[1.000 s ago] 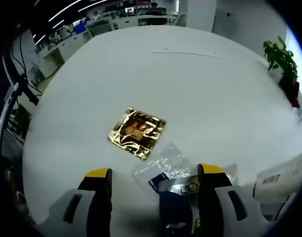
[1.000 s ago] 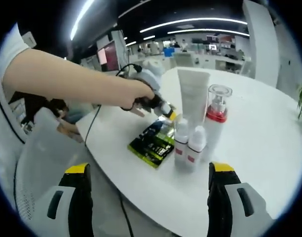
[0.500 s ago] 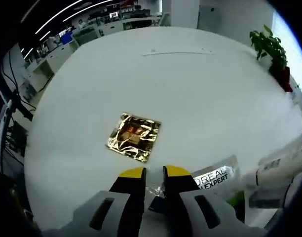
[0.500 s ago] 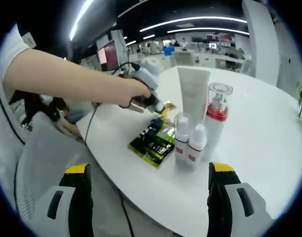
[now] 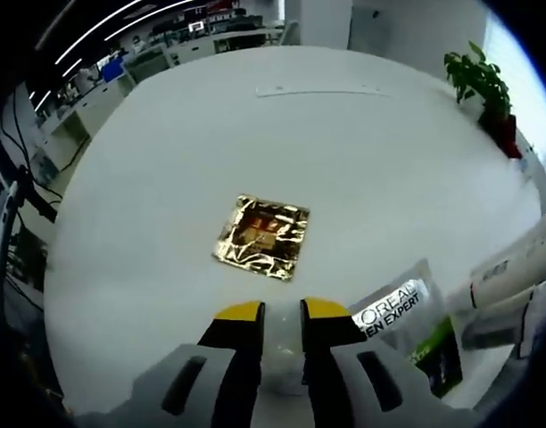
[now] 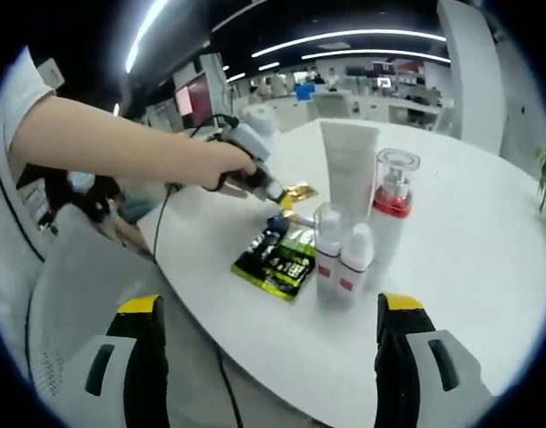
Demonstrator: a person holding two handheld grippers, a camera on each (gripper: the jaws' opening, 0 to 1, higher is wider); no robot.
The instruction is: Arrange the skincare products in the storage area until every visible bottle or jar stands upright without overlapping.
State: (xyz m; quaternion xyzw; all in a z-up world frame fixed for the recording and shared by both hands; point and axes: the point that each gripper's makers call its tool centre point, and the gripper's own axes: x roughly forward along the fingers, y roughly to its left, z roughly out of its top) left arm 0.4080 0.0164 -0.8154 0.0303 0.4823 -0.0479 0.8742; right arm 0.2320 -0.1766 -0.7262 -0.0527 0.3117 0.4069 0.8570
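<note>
Bottles (image 6: 344, 254) stand upright, capped; left tool (image 5: 280, 314) pinches a clear sachet; right tool (image 6: 268, 312) gapes.

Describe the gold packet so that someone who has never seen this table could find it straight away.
Start at the big round white table. Out on its bare middle, apart from the cluster of bottles and the L'Oreal sachet, lies the gold foil sachet, flat and square. It alone is crinkled, shiny gold with a reddish centre, just ahead of the left tongs.
</note>
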